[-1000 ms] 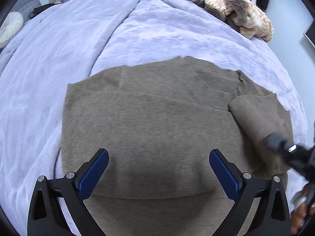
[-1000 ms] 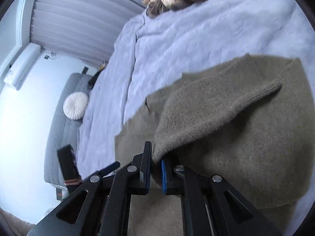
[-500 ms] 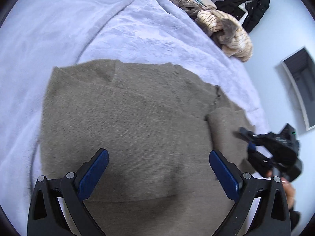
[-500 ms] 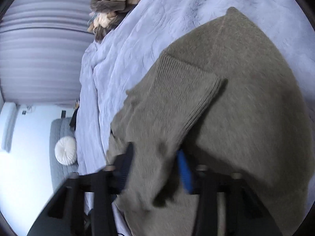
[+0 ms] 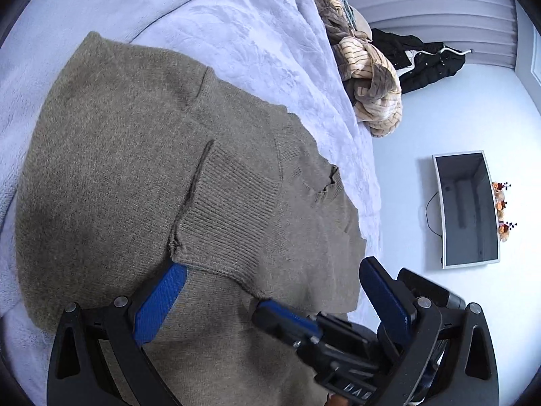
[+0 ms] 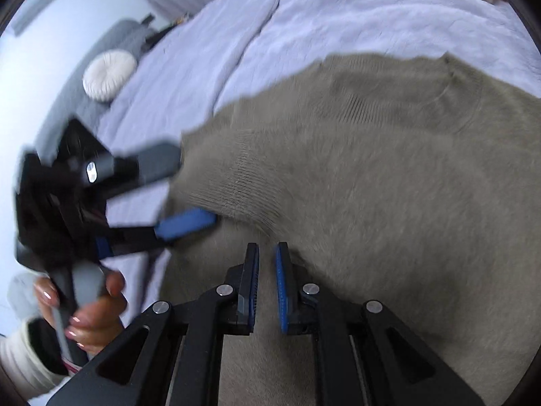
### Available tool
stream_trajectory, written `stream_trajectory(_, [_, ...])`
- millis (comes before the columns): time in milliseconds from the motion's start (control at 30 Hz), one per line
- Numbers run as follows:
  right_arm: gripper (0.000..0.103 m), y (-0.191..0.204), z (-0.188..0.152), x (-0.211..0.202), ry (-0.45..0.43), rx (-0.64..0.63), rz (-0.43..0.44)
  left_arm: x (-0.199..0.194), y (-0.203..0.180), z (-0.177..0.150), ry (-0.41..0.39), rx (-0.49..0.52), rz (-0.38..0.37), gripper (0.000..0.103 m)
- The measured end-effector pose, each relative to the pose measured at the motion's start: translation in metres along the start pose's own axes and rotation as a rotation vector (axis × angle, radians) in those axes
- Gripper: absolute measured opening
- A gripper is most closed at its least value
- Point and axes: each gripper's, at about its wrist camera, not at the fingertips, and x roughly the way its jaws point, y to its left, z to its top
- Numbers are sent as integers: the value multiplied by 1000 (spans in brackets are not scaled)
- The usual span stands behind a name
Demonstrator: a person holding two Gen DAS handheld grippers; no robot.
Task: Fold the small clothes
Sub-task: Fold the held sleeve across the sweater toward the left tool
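Observation:
An olive-brown knit sweater (image 5: 111, 155) lies spread on the lilac bed cover (image 5: 257, 34). One ribbed sleeve cuff (image 5: 233, 216) is folded across its body. My left gripper (image 5: 270, 291) is open, its jaws wide, with the cuff's edge lying over its left finger. My right gripper (image 6: 267, 280) has its jaws nearly together with a narrow gap; no cloth shows between them. It hovers low over the sweater (image 6: 372, 203). The left gripper (image 6: 175, 189) shows at the left of the right wrist view, open at the cuff's edge.
A heap of striped and brown clothes (image 5: 365, 67) lies at the far bed edge, with a black garment (image 5: 422, 57) beyond. A wall screen (image 5: 466, 209) is at right. A grey couch with a round white cushion (image 6: 108, 74) stands past the bed.
The right gripper has laid the sleeve across the sweater and let it go. The left gripper has swung right and closed in on the folded cuff.

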Motion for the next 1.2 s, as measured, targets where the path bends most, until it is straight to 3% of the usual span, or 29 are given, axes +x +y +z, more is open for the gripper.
stream_trajectory(67, [15, -5, -5, 0, 17, 19, -4, 3, 0, 0, 2, 3, 17, 102])
stream_trajectory(133, [34, -17, -15, -11, 3, 65, 4, 4, 1, 0, 5, 9, 37, 102])
stream_trajectory(167, [53, -28, -21, -20, -9, 104, 8, 6, -1, 1, 9, 12, 52, 102])
stream_trajectory(200, [60, -37, -26, -28, -22, 140, 9, 7, -1, 2, 13, 16, 62, 102])
stream_trajectory(333, [60, -92, -60, -67, -81, 380, 14, 7, -8, 6, 17, 45, 134, 102])
stream_trajectory(467, [60, -155, -100, -105, -194, 644, 67, -8, -12, 8, -40, 122, 249, 102])
stream_trajectory(567, [60, -182, -119, -114, -266, 741, 109, 3, -8, 12, -2, 118, 272, 102])
stream_trajectory(633, [60, -195, -124, -118, -313, 796, 156, 13, -17, 13, 11, 169, 288, 99])
stream_trajectory(700, [60, -203, -124, -116, -350, 836, 177, 21, -23, 13, 24, 197, 302, 78])
stream_trajectory(733, [60, -205, -124, -115, -364, 852, 183, 25, -25, 14, 36, 199, 310, 56])
stream_trajectory(767, [60, -208, -125, -117, -374, 868, 190, 27, -24, 15, 51, 192, 298, 21])
stream_trajectory(800, [60, -208, -122, -116, -382, 884, 194, 29, -22, 15, 77, 178, 276, 6])
stream_trajectory(833, [60, -208, -120, -116, -387, 893, 193, 28, -20, 15, 85, 162, 269, 7])
stream_trajectory(867, [59, -209, -115, -113, -390, 898, 187, 24, -21, 15, 73, 167, 266, 7])
stream_trajectory(967, [7, -212, -113, -131, -371, 856, 116, 1, -33, 10, 25, 201, 214, 7])
stream_trajectory(1100, [7, -210, -112, -148, -376, 769, 87, -17, -26, -1, 19, 216, 212, 7])
stream_trajectory(1200, [7, -217, -120, -142, -333, 749, 40, -3, -5, -14, 69, 219, 298, 7])
